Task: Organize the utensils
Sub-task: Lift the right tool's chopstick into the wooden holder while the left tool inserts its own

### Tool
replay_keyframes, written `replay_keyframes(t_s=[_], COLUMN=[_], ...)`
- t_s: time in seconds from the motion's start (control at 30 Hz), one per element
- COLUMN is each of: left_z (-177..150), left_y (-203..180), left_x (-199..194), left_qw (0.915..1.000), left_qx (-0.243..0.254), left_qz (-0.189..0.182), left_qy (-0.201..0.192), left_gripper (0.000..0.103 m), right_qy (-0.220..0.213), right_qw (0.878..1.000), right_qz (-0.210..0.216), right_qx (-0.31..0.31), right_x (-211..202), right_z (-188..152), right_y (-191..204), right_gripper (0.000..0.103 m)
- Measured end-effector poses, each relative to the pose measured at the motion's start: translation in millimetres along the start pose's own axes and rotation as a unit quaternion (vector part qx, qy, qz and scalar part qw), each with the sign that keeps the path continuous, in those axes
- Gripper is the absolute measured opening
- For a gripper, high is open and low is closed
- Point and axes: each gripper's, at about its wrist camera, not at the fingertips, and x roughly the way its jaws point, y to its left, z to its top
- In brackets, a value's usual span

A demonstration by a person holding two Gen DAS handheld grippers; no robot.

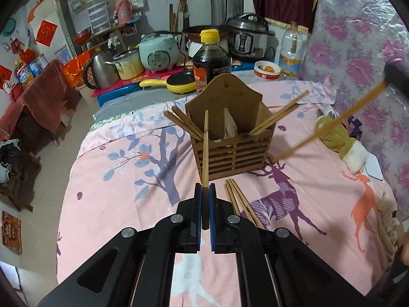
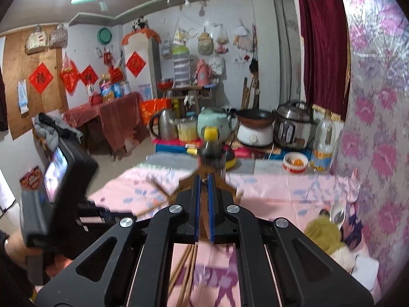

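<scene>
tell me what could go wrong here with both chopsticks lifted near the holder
1. The left gripper pinches its chopstick at the very end, so it might swing or slip.
2. The right gripper's chopstick angles across near the holder and could knock the chopsticks leaning out.

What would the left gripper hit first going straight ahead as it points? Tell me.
Most likely the wooden holder. The left gripper, shut on a chopstick, aims at its slatted front, with only pink cloth between. The chopstick's tip would probably arrive first; depth is unclear.
</scene>
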Motion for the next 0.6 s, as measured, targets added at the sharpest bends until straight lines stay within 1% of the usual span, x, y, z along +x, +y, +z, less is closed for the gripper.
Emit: replay_keyframes(t_s=[0.13,0.17,0.23,0.33,0.4,0.43,0.47,0.5,0.53,0.57,0.6], left_z=[20.1,24.3,30.1,44.2,55.2,62.8,68.9,74.6,80.4,84.6,87.3], left_y=[2.0,1.7,-0.5,2.3,1.8,2.3,3.2,4.7,6.8,8.1,9.3], left_x=[15.5,18.1,22.3,29.6,32.4,33.5,34.7,34.8,34.5,36.2,37.6], left_qw=[0.9985,0.998,0.9969,0.9936,0.9932,0.9937,0.9942,0.9947,0.9957,0.9967,0.9968], left_qx=[-0.004,-0.002,0.002,-0.014,-0.021,-0.028,-0.036,-0.047,-0.061,-0.069,-0.074], left_qz=[-0.024,-0.022,-0.022,-0.046,-0.053,-0.053,-0.056,-0.06,-0.056,-0.032,-0.026], left_qy=[0.049,0.059,0.075,0.102,0.102,0.094,0.085,0.068,0.043,0.027,0.015], left_gripper=[0.006,0.006,0.006,0.006,0.008,0.02,0.047,0.061,0.072,0.078,0.08], right_qy=[-0.016,-0.015,-0.011,-0.002,0.014,0.026,0.035,0.047,0.063,0.072,0.078], right_qw=[1.0,0.999,0.999,0.999,0.999,0.998,0.998,0.997,0.997,0.995,0.994], right_qz=[-0.02,-0.026,-0.035,-0.041,-0.034,-0.033,-0.032,-0.028,-0.027,-0.035,-0.036], right_qx=[0.011,0.012,0.012,0.019,0.032,0.039,0.043,0.045,0.047,0.057,0.063], right_x=[21.5,28.3,44.6,69.2,86.9,98.8,107.7,117.5,128.7,134.7,137.0], right_z=[23.9,25.8,27.3,25.3,23.3,20.6,17.9,14.6,9.7,5.2,1.9], right_y=[-0.2,-0.1,1.3,-0.8,-4.8,-8.4,-10.3,-12.2,-15.1,-21.3,-25.2], right_gripper=[0.006,0.006,0.006,0.006,0.006,0.006,0.006,0.007,0.01,0.011,0.011])
